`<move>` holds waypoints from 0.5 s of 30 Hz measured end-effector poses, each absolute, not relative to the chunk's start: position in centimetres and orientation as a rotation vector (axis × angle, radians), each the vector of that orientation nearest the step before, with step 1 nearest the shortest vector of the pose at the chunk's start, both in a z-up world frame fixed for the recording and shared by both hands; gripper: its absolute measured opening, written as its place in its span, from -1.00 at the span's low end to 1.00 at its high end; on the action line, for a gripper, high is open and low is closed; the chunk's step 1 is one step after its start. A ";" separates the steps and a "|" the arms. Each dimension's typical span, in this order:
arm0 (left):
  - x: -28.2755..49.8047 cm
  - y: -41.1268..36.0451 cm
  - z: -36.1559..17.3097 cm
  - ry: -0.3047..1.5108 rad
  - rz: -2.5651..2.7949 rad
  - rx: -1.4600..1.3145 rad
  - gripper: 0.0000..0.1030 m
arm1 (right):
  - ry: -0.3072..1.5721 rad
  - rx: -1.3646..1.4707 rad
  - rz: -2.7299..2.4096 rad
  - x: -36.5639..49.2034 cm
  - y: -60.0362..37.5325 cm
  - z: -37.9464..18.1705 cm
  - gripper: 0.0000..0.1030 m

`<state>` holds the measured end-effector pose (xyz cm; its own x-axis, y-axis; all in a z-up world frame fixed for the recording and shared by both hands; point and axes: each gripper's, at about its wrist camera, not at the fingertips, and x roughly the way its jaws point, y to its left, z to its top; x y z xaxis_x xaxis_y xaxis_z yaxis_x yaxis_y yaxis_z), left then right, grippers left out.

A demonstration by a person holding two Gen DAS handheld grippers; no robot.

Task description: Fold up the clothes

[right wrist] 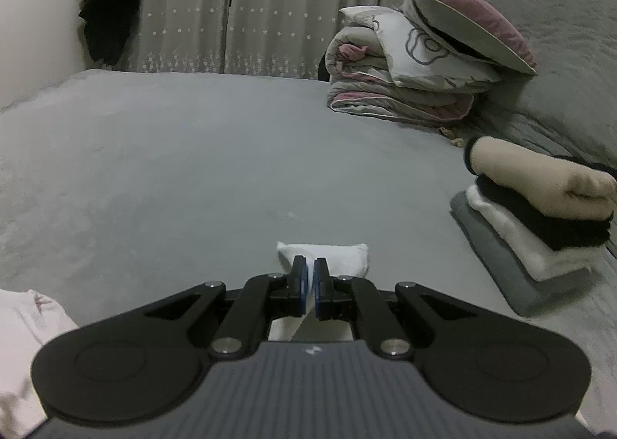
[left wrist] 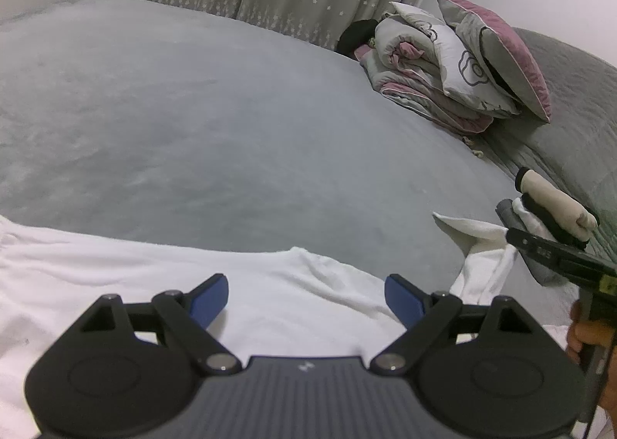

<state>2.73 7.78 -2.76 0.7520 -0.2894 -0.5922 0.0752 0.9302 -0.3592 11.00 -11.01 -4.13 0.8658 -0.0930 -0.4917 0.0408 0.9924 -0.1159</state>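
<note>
Pinching white garment (right wrist: 322,254), right gripper (right wrist: 311,284) hides grip; left gripper (left wrist: 306,298) fingers spread.

We are seeing star-dotted curtains (right wrist: 231,3) hanging at twelve o'clock, a dark garment (right wrist: 110,1) dangling at ten — and a pink-grey quilt bundle (right wrist: 401,65) sitting at one.

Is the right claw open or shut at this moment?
Shut. In the right wrist view, the right claw has its blue pads pressed on a fold of the white garment, with cloth showing between them.
</note>
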 end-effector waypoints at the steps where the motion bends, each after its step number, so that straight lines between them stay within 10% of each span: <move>1: 2.7 7.7 -2.7 0.693 -0.204 -0.321 0.73 | 0.521 -0.101 -0.071 10.7 -11.3 -4.0 -0.94; 15: 2.2 7.3 -3.3 0.713 -0.201 -0.259 0.73 | 0.619 -0.152 -0.066 8.4 -14.7 -5.5 -0.96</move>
